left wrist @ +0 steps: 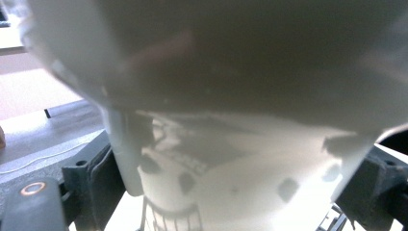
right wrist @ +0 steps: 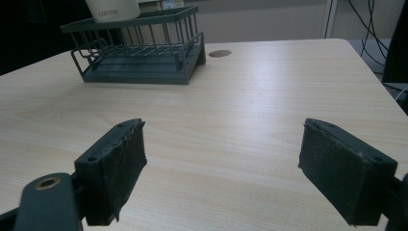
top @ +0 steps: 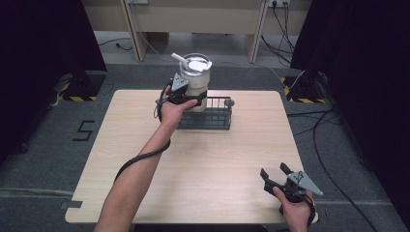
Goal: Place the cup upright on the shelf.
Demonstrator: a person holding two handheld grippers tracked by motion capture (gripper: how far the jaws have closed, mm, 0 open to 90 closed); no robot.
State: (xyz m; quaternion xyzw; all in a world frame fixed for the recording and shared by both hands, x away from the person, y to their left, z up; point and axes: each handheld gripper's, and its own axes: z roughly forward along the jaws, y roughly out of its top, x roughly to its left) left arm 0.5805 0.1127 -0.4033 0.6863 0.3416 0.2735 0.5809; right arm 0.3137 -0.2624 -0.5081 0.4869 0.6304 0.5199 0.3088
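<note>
Table (top: 203, 164) mostly bare; left claw (top: 188, 99) grips tumbler (top: 196, 79) above rack (top: 208, 116).

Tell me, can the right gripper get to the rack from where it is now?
Probably yes. The right gripper is open and holds nothing, and bare table lies between it and the rack. The cup and left gripper occupy the rack's left end.
</note>
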